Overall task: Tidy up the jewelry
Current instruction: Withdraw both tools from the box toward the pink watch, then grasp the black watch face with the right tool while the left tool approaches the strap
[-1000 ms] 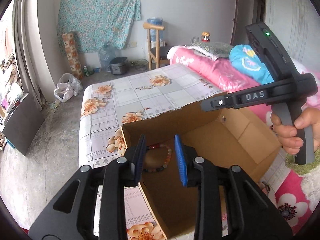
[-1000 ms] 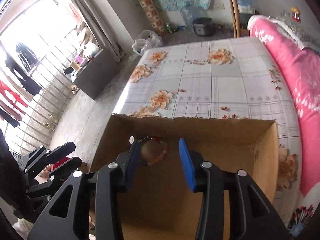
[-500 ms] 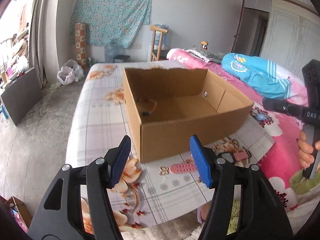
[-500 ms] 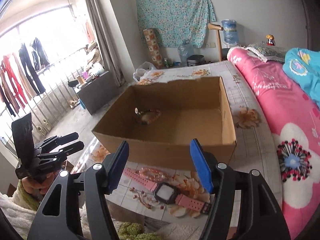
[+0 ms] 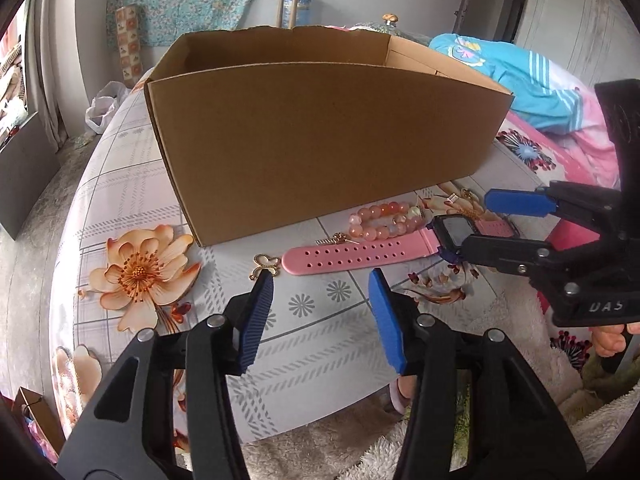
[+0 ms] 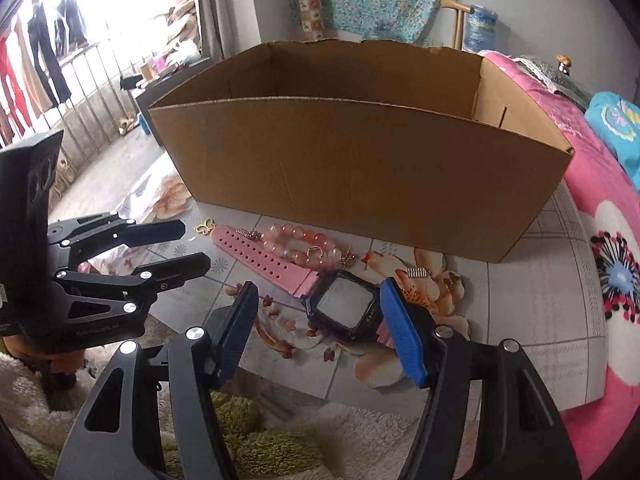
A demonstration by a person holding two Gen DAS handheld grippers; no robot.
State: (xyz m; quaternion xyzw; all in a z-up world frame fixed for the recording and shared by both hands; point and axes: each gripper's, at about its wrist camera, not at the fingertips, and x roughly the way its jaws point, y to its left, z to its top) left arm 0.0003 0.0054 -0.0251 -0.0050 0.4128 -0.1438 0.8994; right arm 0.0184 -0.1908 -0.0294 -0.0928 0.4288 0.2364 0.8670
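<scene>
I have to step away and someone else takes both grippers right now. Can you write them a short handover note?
Left gripper: open, empty, low over the floral tablecloth, nearest the gold butterfly charm.
Right gripper: open, empty, straddling the face of the pink-strapped digital watch.
Brown cardboard box: upright; contents hidden from here.
Left in front of it: the watch, pink bead bracelet, butterfly charm, small gold pieces.
Likely next: close on the watch and lift it into the box.
</scene>
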